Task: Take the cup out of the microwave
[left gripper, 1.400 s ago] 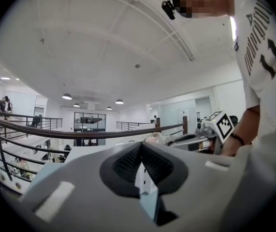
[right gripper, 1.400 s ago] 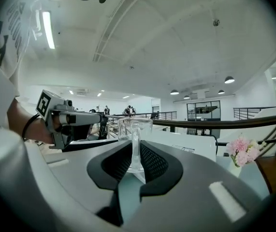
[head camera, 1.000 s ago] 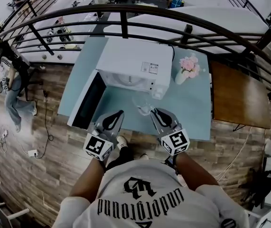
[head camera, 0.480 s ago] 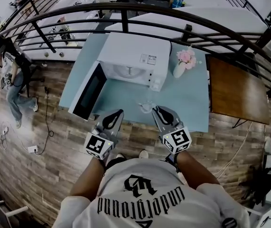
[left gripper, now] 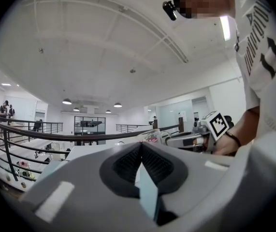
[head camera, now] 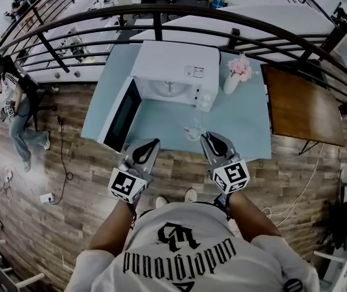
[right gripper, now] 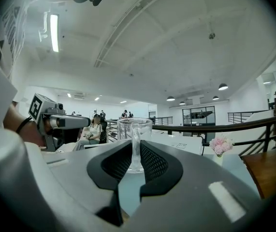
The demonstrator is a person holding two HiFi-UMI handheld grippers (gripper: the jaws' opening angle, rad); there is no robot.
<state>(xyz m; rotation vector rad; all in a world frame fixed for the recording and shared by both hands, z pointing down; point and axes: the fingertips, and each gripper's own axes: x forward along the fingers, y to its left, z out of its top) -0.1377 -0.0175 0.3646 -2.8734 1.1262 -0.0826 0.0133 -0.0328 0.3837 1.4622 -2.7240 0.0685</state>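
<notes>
A clear glass cup (head camera: pixel 194 129) stands upright over the light blue table (head camera: pixel 246 132), in front of the white microwave (head camera: pixel 173 66), whose door (head camera: pixel 121 114) hangs open to the left. My right gripper (head camera: pixel 206 137) reaches the cup from the near side. In the right gripper view the cup (right gripper: pixel 134 129) has its handle in the narrow gap of my right gripper (right gripper: pixel 135 146), whose pads press against it. My left gripper (head camera: pixel 152 145) hovers at the table's front edge, left of the cup. In its own view my left gripper (left gripper: pixel 140 146) is shut and holds nothing.
A white vase of pink flowers (head camera: pixel 237 75) stands right of the microwave. A brown table (head camera: pixel 301 105) adjoins on the right. A dark railing (head camera: pixel 161 14) runs behind the table. Wooden floor lies under my feet.
The head view has drawn back from the table and shoes now show below. The cup stays at the right gripper's tip. Both grippers keep their pose.
</notes>
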